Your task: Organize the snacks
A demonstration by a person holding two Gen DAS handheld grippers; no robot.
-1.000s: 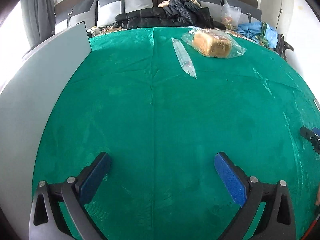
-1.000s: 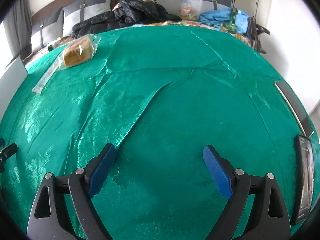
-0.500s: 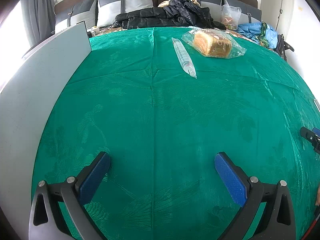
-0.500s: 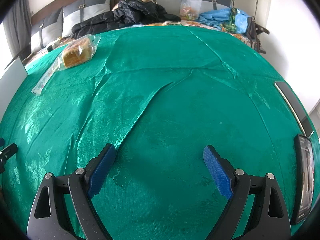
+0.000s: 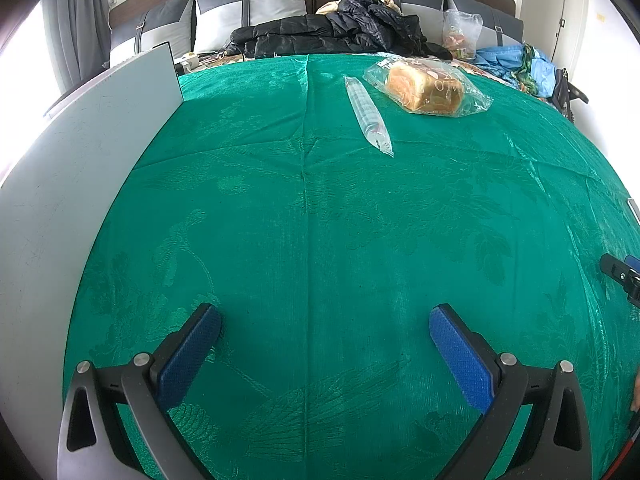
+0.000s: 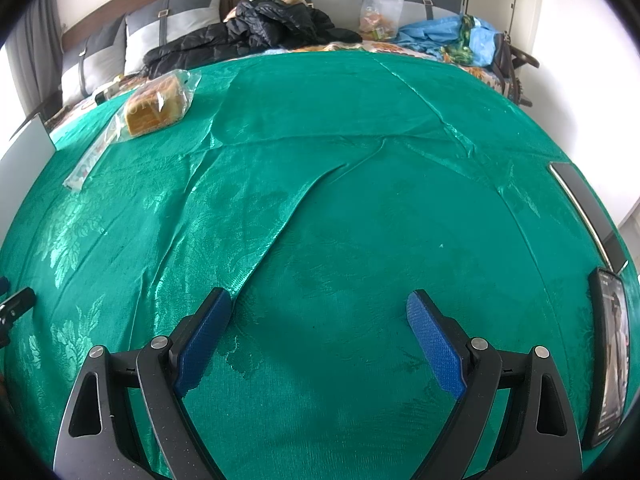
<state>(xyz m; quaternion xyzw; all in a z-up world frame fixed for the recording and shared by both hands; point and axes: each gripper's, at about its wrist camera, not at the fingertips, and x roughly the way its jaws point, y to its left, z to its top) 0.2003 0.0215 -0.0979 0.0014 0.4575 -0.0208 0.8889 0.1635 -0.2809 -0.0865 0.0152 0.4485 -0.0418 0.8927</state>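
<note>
Two snacks lie on the green cloth. One is a loaf of bread in a clear bag, in the upper right of the left wrist view. The bag has white letters on it, but they are too small and bent to read. The other is one long thin clear packet, just to the left of the bread bag and close to it; whether they touch cannot be told. In the right wrist view both snacks sit in the upper left, the bread bag above the long packet.

There are two grippers, each with two blue pads. The left gripper is at the bottom of its view, its jaws spread wide with nothing between them. The right gripper is the same: jaws wide apart, holding nothing. Both are far from the snacks.

One grey board stands along the left side of the left wrist view. One phone lies at the right edge of the right wrist view. One black jacket is at the top, behind the cloth.
</note>
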